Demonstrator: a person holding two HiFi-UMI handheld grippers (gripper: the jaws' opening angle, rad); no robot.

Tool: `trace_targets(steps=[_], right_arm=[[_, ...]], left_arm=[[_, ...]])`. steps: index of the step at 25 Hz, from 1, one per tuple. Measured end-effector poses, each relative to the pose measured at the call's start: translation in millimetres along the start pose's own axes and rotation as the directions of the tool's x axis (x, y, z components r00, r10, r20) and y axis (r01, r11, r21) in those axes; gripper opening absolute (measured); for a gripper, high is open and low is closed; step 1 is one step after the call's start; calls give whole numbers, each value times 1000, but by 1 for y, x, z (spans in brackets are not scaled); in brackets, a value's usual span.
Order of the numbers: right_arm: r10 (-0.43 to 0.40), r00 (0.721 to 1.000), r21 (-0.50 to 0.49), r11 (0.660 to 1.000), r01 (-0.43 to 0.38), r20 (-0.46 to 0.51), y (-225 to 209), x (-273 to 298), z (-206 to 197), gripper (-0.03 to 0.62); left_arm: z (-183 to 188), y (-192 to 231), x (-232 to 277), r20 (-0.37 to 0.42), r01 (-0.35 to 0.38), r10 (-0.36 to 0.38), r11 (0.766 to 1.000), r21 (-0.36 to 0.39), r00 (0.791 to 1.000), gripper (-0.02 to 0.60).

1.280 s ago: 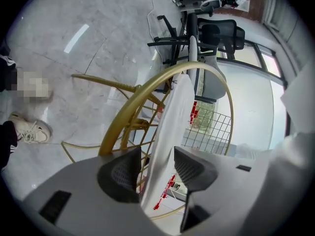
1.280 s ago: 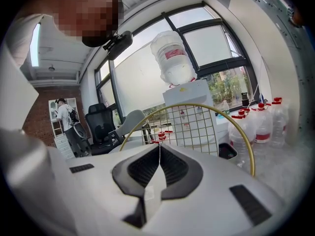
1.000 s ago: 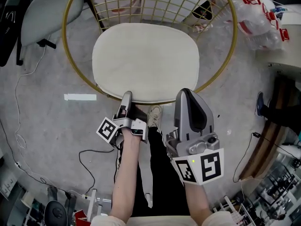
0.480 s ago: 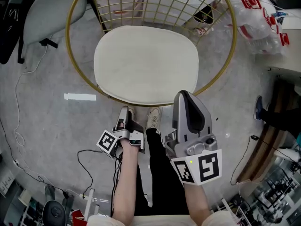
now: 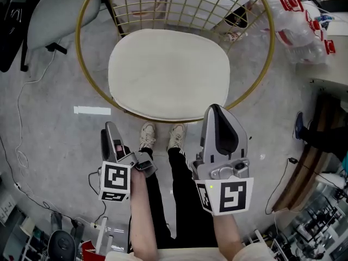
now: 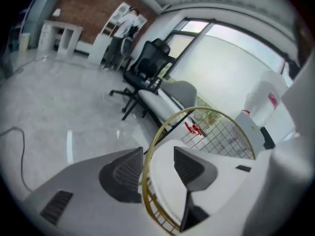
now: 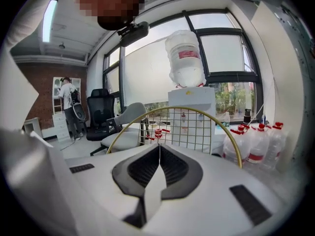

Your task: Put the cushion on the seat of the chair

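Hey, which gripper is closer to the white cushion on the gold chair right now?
Right, it seems. In the head view the tip of the right gripper reaches the cushion at its front right edge; the left gripper sits off its front left corner, over the floor.

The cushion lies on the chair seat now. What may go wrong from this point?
1. The cushion reaches the gold rim of the chair at the front. A knock there might slide it off. The left hand-held gripper is open and empty, the right hand-held gripper is shut and empty, and both are low in front of the seat.
2. A thin cable lies on the floor to the person's left. A step that way may catch a shoe.
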State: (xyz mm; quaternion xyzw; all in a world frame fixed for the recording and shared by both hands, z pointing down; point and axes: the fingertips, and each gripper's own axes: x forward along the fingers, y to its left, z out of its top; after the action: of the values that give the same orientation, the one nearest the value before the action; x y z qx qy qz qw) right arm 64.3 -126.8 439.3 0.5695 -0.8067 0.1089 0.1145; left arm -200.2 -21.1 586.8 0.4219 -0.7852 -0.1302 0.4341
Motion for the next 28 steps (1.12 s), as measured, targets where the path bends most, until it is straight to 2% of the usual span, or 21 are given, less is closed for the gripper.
trace_targets(steps=[2, 3, 5, 7, 9, 12, 13, 14, 15, 16, 17, 19, 22, 28], right_arm=[[3, 1000, -33, 999, -3, 8, 3, 0, 4, 18], [5, 1000, -44, 999, -5, 13, 4, 0, 7, 18], [8, 1000, -63, 998, -7, 27, 6, 0, 13, 18], [11, 999, -76, 997, -7, 43, 8, 0, 20, 18], [13, 998, -81, 997, -9, 57, 10, 1, 25, 18], [17, 998, -80, 997, -12, 67, 11, 2, 28, 18], [18, 997, -80, 997, -12, 68, 11, 2, 28, 18], [19, 997, -79, 997, -14, 70, 12, 1, 28, 18], [21, 997, -78, 997, -16, 71, 13, 1, 28, 18], [23, 997, -77, 997, -18, 70, 13, 1, 27, 18], [25, 997, -76, 997, -19, 68, 13, 1, 26, 18], [24, 998, -73, 997, -20, 62, 12, 1, 23, 18], [20, 998, -66, 998, -16, 60, 12, 1, 20, 18], [10, 997, -65, 998, -5, 73, 10, 2, 23, 18]], left_arm=[[35, -37, -7, 114, 31, -53, 983, 182, 992, 199], [49, -58, -12, 161, 47, -93, 961, 272, 983, 198], [68, -100, -25, 219, 74, -186, 896, 438, 958, 198], [76, -139, -38, 240, 94, -284, 804, 587, 928, 198], [77, -171, -51, 237, 101, -374, 694, 713, 896, 198], [64, -202, -64, 202, 84, -461, 528, 845, 864, 192], [58, -208, -66, 183, 82, -479, 481, 873, 859, 189], [53, -213, -67, 164, 86, -493, 445, 891, 855, 184], [48, -216, -68, 145, 95, -505, 419, 903, 851, 163], [45, -219, -69, 128, 106, -515, 402, 910, 848, 138], [41, -221, -69, 112, 120, -524, 389, 913, 845, 82], [37, -226, -68, 80, 158, -540, 381, 911, 838, 21], [35, -231, -66, 48, 220, -562, 399, 890, 826, 14], [36, -243, -66, 39, 258, -592, 409, 875, 805, 14]])
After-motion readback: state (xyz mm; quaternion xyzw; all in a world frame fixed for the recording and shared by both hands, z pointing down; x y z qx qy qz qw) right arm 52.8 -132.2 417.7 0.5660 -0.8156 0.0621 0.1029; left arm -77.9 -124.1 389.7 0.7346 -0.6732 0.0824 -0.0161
